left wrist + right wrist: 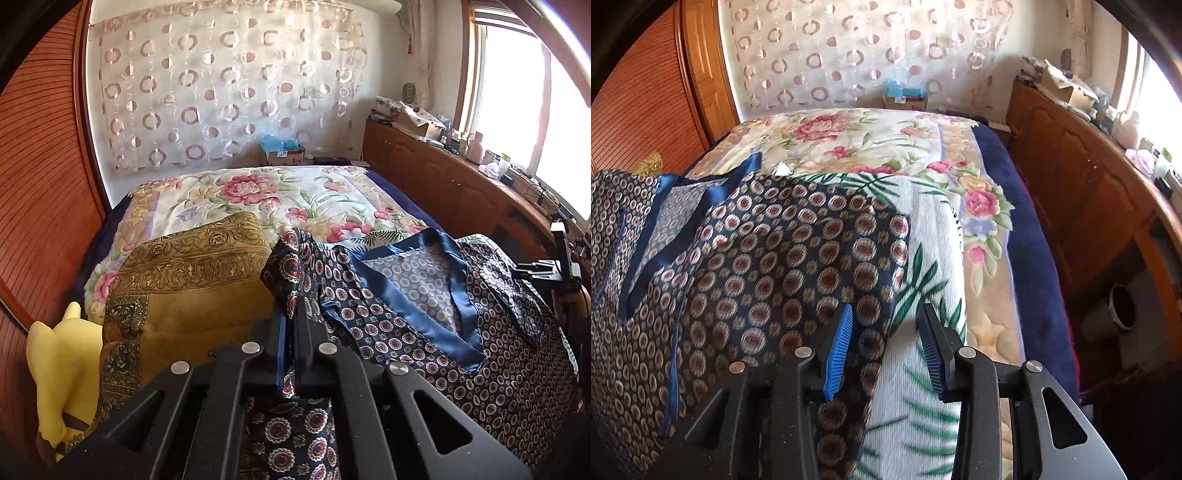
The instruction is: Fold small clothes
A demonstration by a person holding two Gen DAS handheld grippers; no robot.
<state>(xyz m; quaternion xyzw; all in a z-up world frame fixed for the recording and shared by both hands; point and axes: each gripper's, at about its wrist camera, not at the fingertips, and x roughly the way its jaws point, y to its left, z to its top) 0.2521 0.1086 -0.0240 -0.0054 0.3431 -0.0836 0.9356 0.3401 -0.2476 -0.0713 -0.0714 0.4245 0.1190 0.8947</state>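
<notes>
A fold of the patterned navy garment (406,310) is clamped between the left gripper (290,314) jaws. The right gripper (884,317) jaws are spread, released, above the garment's edge on the bed (1027,229).

- 1 patterned navy garment (424,314) is lying on the bed.
- 1 gold cushion (192,280) is sitting beside it.
- 1 yellow plush toy (62,362) is showing.
- 2 grippers are showing: left gripper (290,317), right gripper (884,332).
- 1 leaf-print towel (923,332) is lying underneath.

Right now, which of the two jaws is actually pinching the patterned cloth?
The left gripper: its jaws are shut on the navy medallion-print garment. The right gripper stands open.
</notes>
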